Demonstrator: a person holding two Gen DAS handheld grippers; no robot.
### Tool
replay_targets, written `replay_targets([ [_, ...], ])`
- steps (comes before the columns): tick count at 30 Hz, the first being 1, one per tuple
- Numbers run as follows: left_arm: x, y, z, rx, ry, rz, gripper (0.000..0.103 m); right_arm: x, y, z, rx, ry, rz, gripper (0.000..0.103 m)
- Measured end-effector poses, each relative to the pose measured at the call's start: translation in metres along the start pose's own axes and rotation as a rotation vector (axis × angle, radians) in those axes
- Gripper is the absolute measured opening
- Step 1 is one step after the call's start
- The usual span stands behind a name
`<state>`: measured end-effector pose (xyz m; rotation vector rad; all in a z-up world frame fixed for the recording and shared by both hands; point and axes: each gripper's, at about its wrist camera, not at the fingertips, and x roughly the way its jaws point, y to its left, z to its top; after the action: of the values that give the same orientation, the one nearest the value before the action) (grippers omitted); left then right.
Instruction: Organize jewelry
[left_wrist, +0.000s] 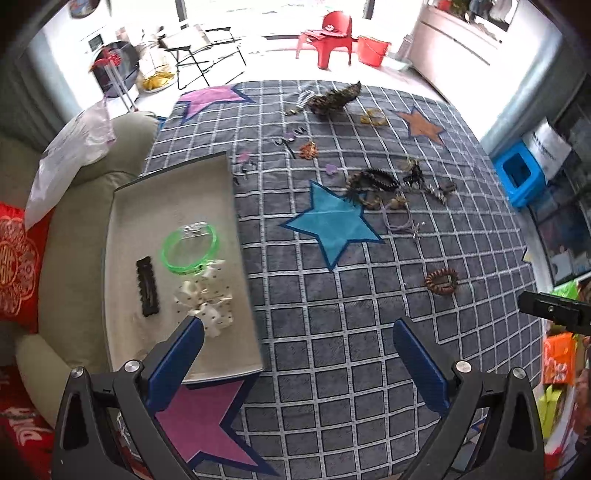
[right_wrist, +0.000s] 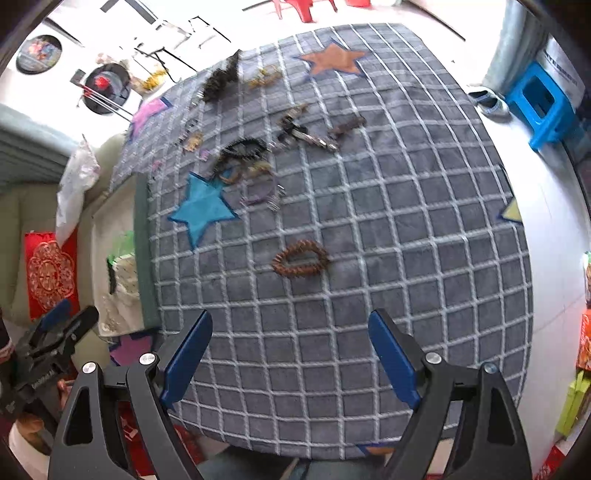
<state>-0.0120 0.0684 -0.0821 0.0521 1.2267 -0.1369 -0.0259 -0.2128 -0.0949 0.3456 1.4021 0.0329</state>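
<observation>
A beige tray (left_wrist: 177, 192) lies on the left of a grey checked cloth (left_wrist: 332, 332). It holds a green bangle (left_wrist: 190, 249), a black hair clip (left_wrist: 147, 288) and a white polka-dot scrunchie (left_wrist: 208, 299). My left gripper (left_wrist: 295, 328) is open and empty, its left finger over the tray's near corner. A brown beaded bracelet (right_wrist: 301, 256) lies alone on the cloth ahead of my right gripper (right_wrist: 290, 325), which is open and empty. A cluster of dark bracelets and hair ties (right_wrist: 247, 162) lies farther back beside a blue star patch (right_wrist: 201, 208).
More jewelry lies at the far edge: a dark feathery piece (left_wrist: 334, 98), an amber piece (left_wrist: 373, 117), small earrings (left_wrist: 291, 142). A sofa with a red cushion (left_wrist: 18, 266) is at the left. A blue stool (right_wrist: 539, 103) stands right of the table.
</observation>
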Motion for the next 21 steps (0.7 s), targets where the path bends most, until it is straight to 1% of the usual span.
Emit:
replay_targets([
  [3,0.006,-0.012,0.002,-0.005,0.011,-0.004,0.103,0.003,-0.016,0.000,0.006,0.015,-0.021,0.088],
  [7,0.014,-0.028,0.008,-0.009,0.031,0.030,0.103,0.007,-0.033,0.010,0.001,0.034,-0.022,0.088],
  [10,0.019,-0.034,0.015,-0.056,0.040,0.054,0.103,0.009,-0.039,0.023,-0.042,0.048,-0.029,0.088],
  [12,0.021,-0.037,0.020,-0.105,0.047,0.058,0.103,0.008,-0.043,0.035,-0.075,0.047,-0.034,0.088],
  [16,0.028,-0.044,0.027,-0.170,0.068,0.059,0.103,0.012,-0.049,0.056,-0.113,0.059,-0.035,0.088],
  [21,0.033,-0.055,0.032,-0.172,0.074,0.081,0.103,0.018,-0.051,0.074,-0.159,0.067,-0.034,0.088],
])
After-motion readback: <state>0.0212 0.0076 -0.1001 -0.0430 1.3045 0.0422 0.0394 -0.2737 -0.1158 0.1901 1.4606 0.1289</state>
